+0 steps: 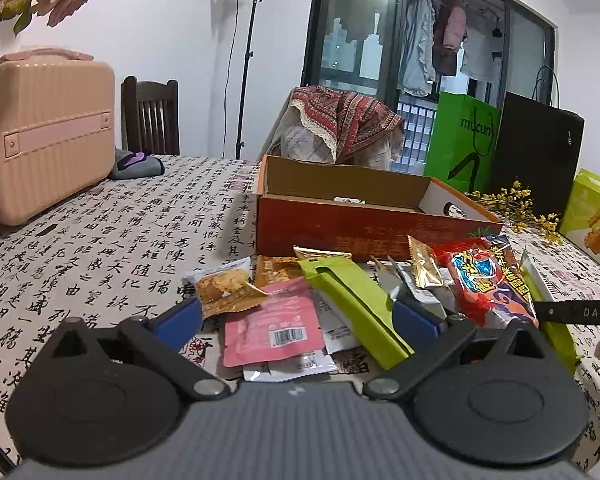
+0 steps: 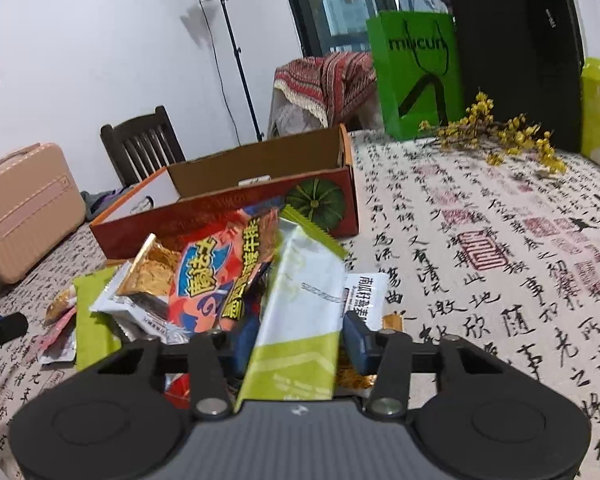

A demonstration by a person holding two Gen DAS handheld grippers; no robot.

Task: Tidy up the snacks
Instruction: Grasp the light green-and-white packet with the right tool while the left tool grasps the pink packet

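A pile of snack packets lies on the table in front of an open red cardboard box. In the left wrist view my left gripper is open, its blue fingers either side of a pink packet and a green packet. A red-blue packet lies to the right. In the right wrist view my right gripper is shut on a white-and-green packet, held tilted up. The red-blue packet and a gold packet lean beside it. The box stands behind.
A pink case stands at the left on the table. Green and black bags, yellow flowers and a green snack box are at the right. A chair and a lamp stand are behind.
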